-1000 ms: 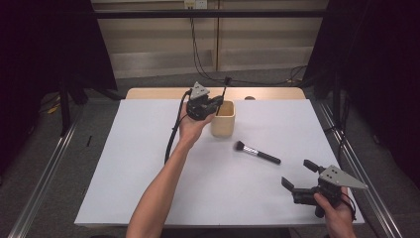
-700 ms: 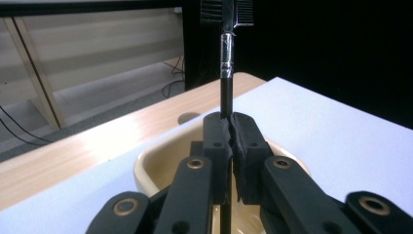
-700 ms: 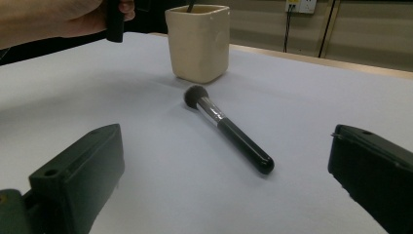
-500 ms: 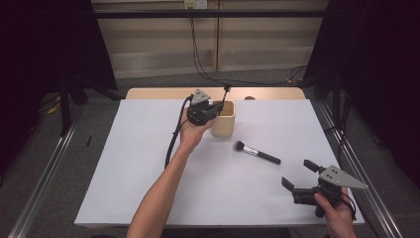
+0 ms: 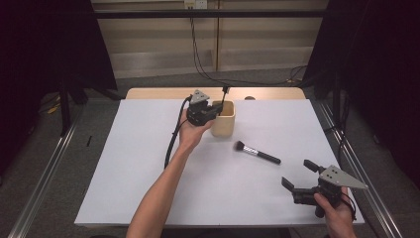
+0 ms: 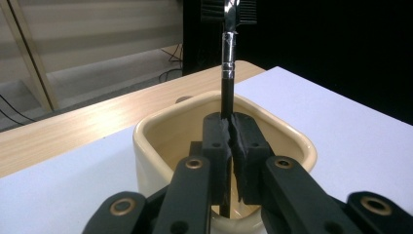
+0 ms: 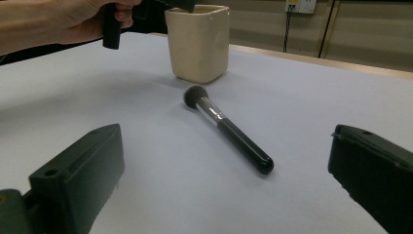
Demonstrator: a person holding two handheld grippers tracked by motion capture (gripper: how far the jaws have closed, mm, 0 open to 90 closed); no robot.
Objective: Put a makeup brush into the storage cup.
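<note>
Left gripper [image 5: 214, 110] lowering thin brush [image 6: 227, 73] into cup [image 5: 224, 125]
Brush pinched upright so it drops in, jaws just easing; right gripper [image 5: 303, 174] wide, near right; fat brush [image 5: 257, 152] waiting on bench [image 5: 129, 168]

A wooden table [image 5: 277, 93] carries a white sheet [image 5: 148, 163]. A round-headed makeup brush [image 5: 257, 152] lies flat near the centre, bristles toward ten o'clock, handle toward four o'clock.

Left gripper [image 5: 214, 110]: above the cream cup [image 5: 224, 124], jaws just starting to part around a thin upright brush [image 5: 224, 94]
Right gripper [image 5: 301, 179]: near table's right front corner, jaws wide apart
Makeup brush [image 5: 257, 152]: flat on white table [image 5: 148, 163], between cup and right gripper
</note>
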